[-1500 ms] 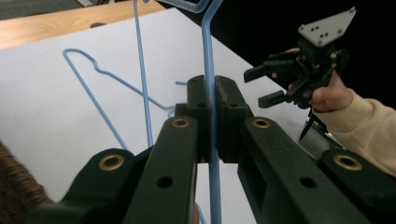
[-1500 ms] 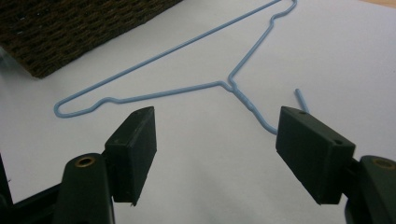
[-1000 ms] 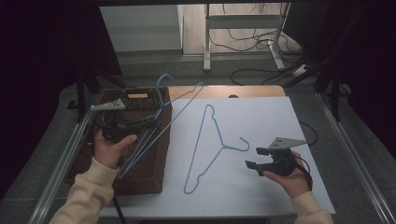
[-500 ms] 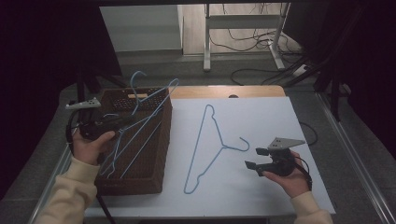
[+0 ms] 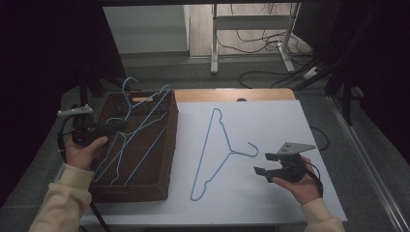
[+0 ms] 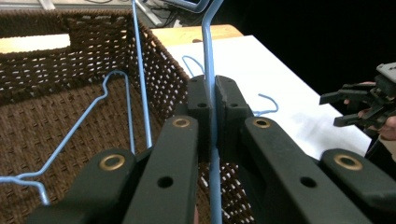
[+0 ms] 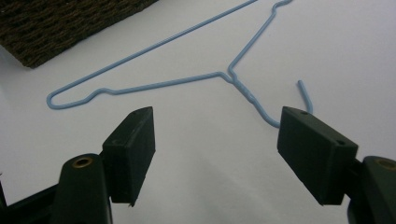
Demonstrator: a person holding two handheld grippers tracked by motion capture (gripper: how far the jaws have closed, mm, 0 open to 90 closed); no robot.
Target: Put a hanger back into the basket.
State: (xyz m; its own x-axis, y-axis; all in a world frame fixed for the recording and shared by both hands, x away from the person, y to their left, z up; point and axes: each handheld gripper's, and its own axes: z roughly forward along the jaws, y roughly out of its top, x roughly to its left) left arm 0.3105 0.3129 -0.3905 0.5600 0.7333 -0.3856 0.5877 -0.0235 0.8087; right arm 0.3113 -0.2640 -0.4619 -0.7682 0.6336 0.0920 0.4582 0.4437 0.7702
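Note:
My left gripper (image 5: 120,125) is over the left side of a brown wicker basket (image 5: 162,159) and is shut on the wire of a blue hanger (image 5: 153,104). In the left gripper view the jaws (image 6: 211,88) pinch that hanger's wire (image 6: 208,42), which runs up past them. Another blue hanger (image 6: 88,121) lies inside the basket (image 6: 56,56). A third blue hanger (image 5: 217,150) lies flat on the white tabletop. My right gripper (image 5: 263,164) rests to the right of its hook, open and holding nothing. In the right gripper view that hanger (image 7: 187,81) lies just beyond the open jaws (image 7: 219,116).
The white tabletop (image 5: 290,121) has a wooden strip (image 5: 232,94) along its far edge. The basket's corner (image 7: 70,23) shows at the upper left of the right gripper view. Metal table legs and cables (image 5: 270,48) stand on the floor behind. My right gripper (image 6: 364,102) appears in the left gripper view.
My left hand has moved left and slightly down, carrying the held hanger from the basket's right side to over its left side. The right hand and the hanger on the table stayed put.

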